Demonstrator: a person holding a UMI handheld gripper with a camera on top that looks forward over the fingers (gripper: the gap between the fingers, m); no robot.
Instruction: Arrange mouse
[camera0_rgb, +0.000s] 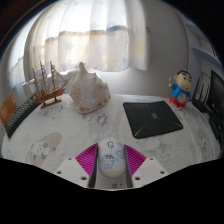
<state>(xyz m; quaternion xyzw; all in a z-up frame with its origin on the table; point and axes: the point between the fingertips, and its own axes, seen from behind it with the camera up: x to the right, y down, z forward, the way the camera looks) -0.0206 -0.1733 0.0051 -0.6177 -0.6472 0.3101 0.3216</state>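
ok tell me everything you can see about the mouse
The mouse is a small, rounded computer mouse with a pale grey-white shell that looks like smooth plastic, and a faint mark on its back. It lies flat on the white patterned tabletop, lengthwise between the gripper's two pink-padded fingers, which close in at its sides. The black mouse pad lies beyond it, apart. No cable shows.

Gripper (111, 166) level over the table, fingers (84, 160) pressed against the mouse (111, 157)
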